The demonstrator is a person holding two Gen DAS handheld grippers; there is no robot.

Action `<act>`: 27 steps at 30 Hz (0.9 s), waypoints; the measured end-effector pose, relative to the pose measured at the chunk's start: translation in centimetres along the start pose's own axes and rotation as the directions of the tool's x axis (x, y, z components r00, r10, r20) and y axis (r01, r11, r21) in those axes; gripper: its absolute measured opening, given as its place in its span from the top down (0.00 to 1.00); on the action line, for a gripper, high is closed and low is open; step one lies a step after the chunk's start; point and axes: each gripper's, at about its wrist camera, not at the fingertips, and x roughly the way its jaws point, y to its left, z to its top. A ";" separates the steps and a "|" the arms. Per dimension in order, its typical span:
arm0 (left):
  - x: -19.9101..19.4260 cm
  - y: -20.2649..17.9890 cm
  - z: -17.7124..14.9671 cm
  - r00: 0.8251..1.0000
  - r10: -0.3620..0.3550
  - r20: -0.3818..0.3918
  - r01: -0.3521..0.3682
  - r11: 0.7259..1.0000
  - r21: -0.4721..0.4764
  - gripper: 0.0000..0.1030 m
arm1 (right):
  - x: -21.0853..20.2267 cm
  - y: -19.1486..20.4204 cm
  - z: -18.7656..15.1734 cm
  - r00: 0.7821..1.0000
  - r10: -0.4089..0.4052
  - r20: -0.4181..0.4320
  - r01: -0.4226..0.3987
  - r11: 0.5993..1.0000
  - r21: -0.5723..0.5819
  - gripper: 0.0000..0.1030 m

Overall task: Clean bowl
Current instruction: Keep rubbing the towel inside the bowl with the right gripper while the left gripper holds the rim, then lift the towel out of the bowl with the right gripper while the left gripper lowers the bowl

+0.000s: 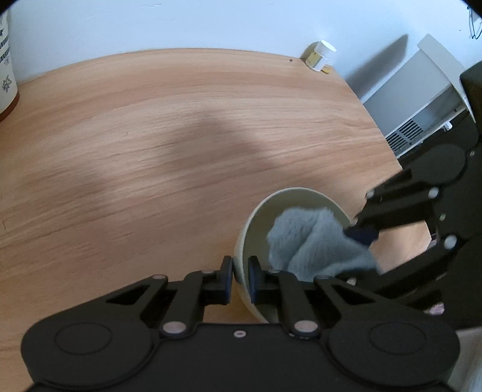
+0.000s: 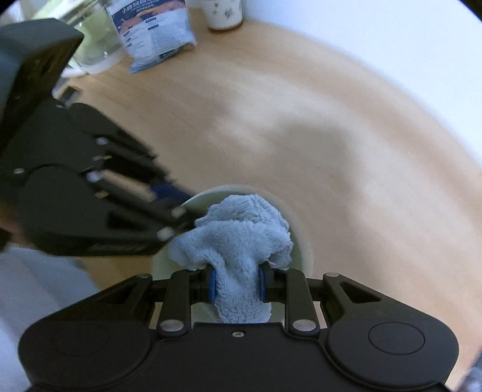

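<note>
Pale green bowl (image 1: 259,223), tipped on its side so that its opening faces right in the left wrist view; it is held near the near right part of the wooden surface (image 1: 150,135). The left gripper (image 1: 241,279) has its fingers narrowed on the bowl's rim, one pad outside the wall and one inside. A fluffy light-blue cloth (image 1: 313,241) fills the bowl's interior. In the right wrist view the same cloth (image 2: 241,238) bulges forward between the blue-padded fingers of the right gripper (image 2: 238,285), which are closed on it; the bowl's rim (image 2: 211,193) shows behind and beside the cloth, and the left gripper's black linkage enters from the left, blurred.

Surface: light wood grain, with broad soft shadows across its middle. At its far right corner a small white-capped jar (image 1: 319,55) stands against the wall. At the far left edge a white patterned cup (image 1: 7,69) with a brown base is partly cut off by the frame. The right wrist view shows a white cup (image 2: 224,15) near the wall, a blue and white printed packet (image 2: 155,36) beside it, and a clear glass vessel (image 2: 96,45) to the packet's left.

Room: plain white wall (image 1: 180,24) behind the surface; a white appliance with a vent grille (image 1: 421,102) stands beyond the right edge.
</note>
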 end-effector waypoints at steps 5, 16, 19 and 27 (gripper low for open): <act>0.3 -0.2 0.1 1.000 0.019 0.003 -0.019 1.000 0.002 0.92 | 4.4 -0.2 1.0 0.996 0.015 -0.082 -0.014 1.000 0.016 0.73; 0.6 -0.8 0.3 1.000 0.028 -0.007 -0.027 0.999 0.025 0.92 | 3.5 2.0 1.3 0.973 -0.193 -0.129 0.162 0.963 -0.217 0.73; 0.6 -0.9 0.1 1.000 0.017 -0.011 -0.017 1.000 0.024 0.91 | 1.8 1.9 1.0 0.969 -0.229 -0.088 0.208 0.956 -0.206 0.73; 1.1 -1.4 -0.3 0.998 0.061 -0.025 -0.061 0.998 0.007 0.78 | -4.7 -2.0 -3.1 0.966 -0.185 0.183 0.173 0.982 0.079 0.73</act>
